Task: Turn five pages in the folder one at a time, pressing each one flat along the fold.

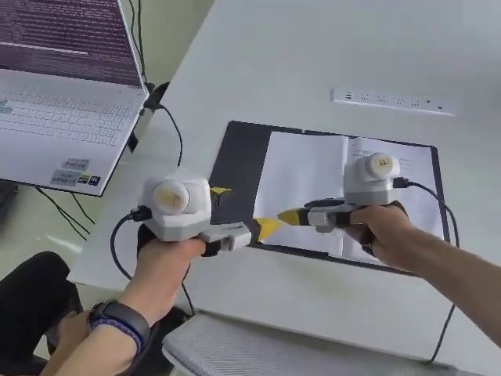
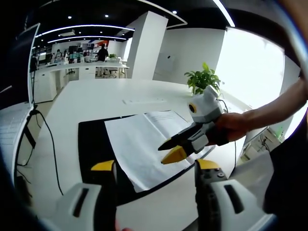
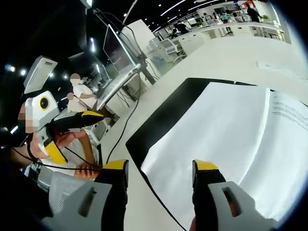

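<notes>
The folder (image 1: 235, 160) lies open on the white table, black cover underneath, a blank white page (image 1: 301, 176) on the left and a printed page (image 1: 411, 168) on the right. My left gripper (image 1: 244, 210) hovers open just off the folder's near left corner, nothing between its yellow tips (image 2: 155, 165). My right gripper (image 1: 296, 211) hangs open over the near edge of the blank page (image 3: 216, 130) and points left toward the left gripper (image 3: 74, 134). It holds nothing (image 3: 160, 166). In the left gripper view the right gripper (image 2: 169, 149) sits above the page (image 2: 139, 139).
An open laptop (image 1: 63, 94) stands at the table's far left, with cables (image 1: 172, 125) trailing off the edge. A white power strip (image 1: 391, 100) lies beyond the folder. A grey chair seat (image 1: 235, 348) is below the near table edge. A potted plant (image 2: 204, 79) stands far off.
</notes>
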The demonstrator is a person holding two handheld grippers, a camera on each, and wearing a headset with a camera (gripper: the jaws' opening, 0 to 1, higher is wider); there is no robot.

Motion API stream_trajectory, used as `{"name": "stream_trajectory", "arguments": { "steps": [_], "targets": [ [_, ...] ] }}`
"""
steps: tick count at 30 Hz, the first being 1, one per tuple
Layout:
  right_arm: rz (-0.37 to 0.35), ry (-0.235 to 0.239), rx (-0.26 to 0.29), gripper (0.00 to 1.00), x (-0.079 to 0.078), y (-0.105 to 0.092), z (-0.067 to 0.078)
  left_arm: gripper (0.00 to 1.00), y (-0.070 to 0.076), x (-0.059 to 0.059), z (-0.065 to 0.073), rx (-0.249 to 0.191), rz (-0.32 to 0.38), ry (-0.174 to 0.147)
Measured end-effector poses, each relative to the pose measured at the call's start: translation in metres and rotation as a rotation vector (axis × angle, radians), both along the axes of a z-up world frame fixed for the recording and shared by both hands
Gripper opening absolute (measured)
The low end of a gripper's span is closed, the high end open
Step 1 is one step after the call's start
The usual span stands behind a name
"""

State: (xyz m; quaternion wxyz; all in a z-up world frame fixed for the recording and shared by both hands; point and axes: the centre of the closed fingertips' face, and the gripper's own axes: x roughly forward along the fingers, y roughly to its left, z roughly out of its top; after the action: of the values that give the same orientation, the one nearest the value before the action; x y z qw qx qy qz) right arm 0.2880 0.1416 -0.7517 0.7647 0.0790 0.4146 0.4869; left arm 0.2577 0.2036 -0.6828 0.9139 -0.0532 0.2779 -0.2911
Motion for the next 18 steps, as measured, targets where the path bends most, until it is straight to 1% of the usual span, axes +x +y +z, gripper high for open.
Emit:
{"name": "stream_trajectory", "arguments": {
  "steps": [5,8,14,18],
  "targets": [
    [-0.026,-0.038,-0.005,0.53,0.0,-0.025,0.013,0.65,-0.007,0.004,-0.003,0.006,-0.021,0.007],
    [-0.027,-0.085,-0.032,0.54,-0.001,-0.041,0.017,0.65,-0.011,0.007,-0.006,0.005,-0.036,0.011],
    [-0.029,-0.12,-0.047,0.57,-0.007,-0.063,0.025,0.65,-0.015,0.009,-0.013,0.016,-0.052,0.022],
    [-0.043,-0.148,-0.047,0.59,-0.007,-0.077,0.034,0.64,-0.016,0.013,-0.019,0.022,-0.055,0.033]
  ]
}}
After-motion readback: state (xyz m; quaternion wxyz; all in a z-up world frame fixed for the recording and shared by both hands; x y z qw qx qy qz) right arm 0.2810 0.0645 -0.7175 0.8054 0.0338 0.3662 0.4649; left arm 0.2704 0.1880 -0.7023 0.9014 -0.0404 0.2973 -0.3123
